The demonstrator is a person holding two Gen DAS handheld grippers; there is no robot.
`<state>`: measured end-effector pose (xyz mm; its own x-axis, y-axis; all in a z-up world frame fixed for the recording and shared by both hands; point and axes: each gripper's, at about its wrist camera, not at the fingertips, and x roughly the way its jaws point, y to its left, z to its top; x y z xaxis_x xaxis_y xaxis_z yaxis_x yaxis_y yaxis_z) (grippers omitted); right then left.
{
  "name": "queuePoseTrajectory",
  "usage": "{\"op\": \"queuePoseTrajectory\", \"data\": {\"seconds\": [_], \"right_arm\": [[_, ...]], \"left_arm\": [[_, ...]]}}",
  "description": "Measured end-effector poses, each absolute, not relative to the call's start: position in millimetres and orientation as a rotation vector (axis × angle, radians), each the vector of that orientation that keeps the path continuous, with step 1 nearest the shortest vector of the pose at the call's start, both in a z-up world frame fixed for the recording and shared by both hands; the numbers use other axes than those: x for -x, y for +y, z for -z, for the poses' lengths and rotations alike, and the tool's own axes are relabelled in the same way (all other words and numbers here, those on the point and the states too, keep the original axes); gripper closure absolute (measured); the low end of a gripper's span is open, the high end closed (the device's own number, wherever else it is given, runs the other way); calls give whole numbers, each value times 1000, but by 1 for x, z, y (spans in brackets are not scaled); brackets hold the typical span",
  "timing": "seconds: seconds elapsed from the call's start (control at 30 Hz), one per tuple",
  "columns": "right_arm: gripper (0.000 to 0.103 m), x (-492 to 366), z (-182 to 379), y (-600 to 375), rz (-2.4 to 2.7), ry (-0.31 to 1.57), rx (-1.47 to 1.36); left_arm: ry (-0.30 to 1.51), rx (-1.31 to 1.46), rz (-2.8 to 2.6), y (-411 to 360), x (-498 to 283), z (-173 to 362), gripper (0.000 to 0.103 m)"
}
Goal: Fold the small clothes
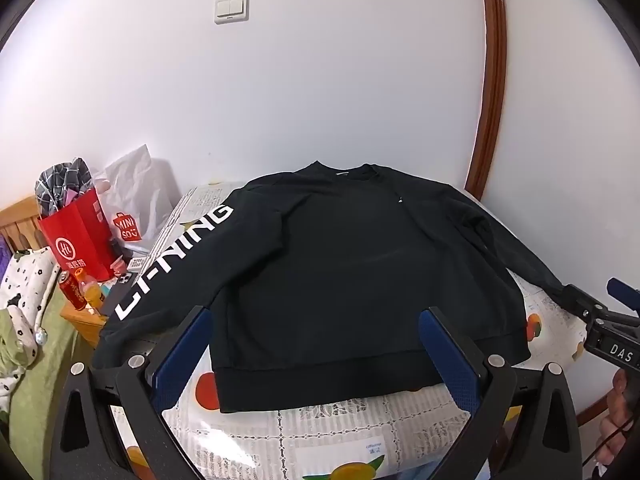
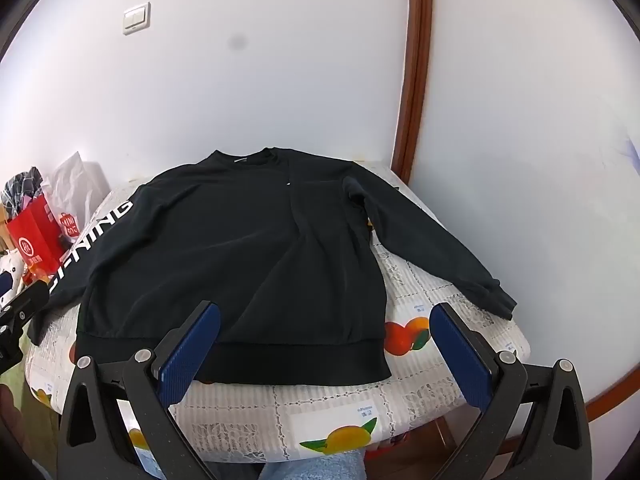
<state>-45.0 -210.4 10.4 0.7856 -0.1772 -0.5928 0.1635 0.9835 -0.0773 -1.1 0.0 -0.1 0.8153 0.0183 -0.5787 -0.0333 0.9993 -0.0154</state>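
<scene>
A black long-sleeved sweatshirt (image 1: 340, 264) lies flat, front up, on a small round table (image 1: 320, 432), collar toward the wall. Its left sleeve carries white LI-NING lettering (image 1: 176, 260) and hangs over the table's left edge. Its right sleeve (image 2: 432, 240) stretches toward the right edge. My left gripper (image 1: 316, 332) is open and empty, hovering above the hem. My right gripper (image 2: 326, 328) is open and empty above the hem's right part (image 2: 280, 364); it also shows at the right edge of the left wrist view (image 1: 600, 320).
The table has a fruit-print cloth (image 2: 400, 336). A red paper bag (image 1: 76, 240), a white Miniso bag (image 1: 128, 208), a can and a bottle (image 1: 80, 292) stand on a wooden stand at left. A bed with green bedding (image 1: 36, 360) lies left. A white wall is behind.
</scene>
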Motion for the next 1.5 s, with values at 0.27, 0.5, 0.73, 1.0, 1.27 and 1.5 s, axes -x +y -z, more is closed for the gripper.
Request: {"op": "queuePoseTrajectory", "data": {"seconds": [0.27, 0.5, 0.73, 1.0, 1.27, 1.5], "right_arm": [[0, 47, -12, -216, 186, 637, 6], [0, 49, -14, -214, 186, 634, 8], [0, 49, -15, -215, 180, 633, 9], [0, 50, -14, -213, 180, 630, 11], [0, 50, -15, -214, 176, 630, 9], [0, 51, -16, -212, 177, 630, 9]], "left_arm": [[635, 15, -31, -4, -4, -3, 0], [617, 20, -27, -1, 2, -4, 0], [614, 22, -22, -2, 2, -4, 0], [612, 20, -21, -4, 2, -4, 0], [610, 23, -20, -4, 3, -6, 0], [605, 29, -25, -4, 5, -10, 0]]}}
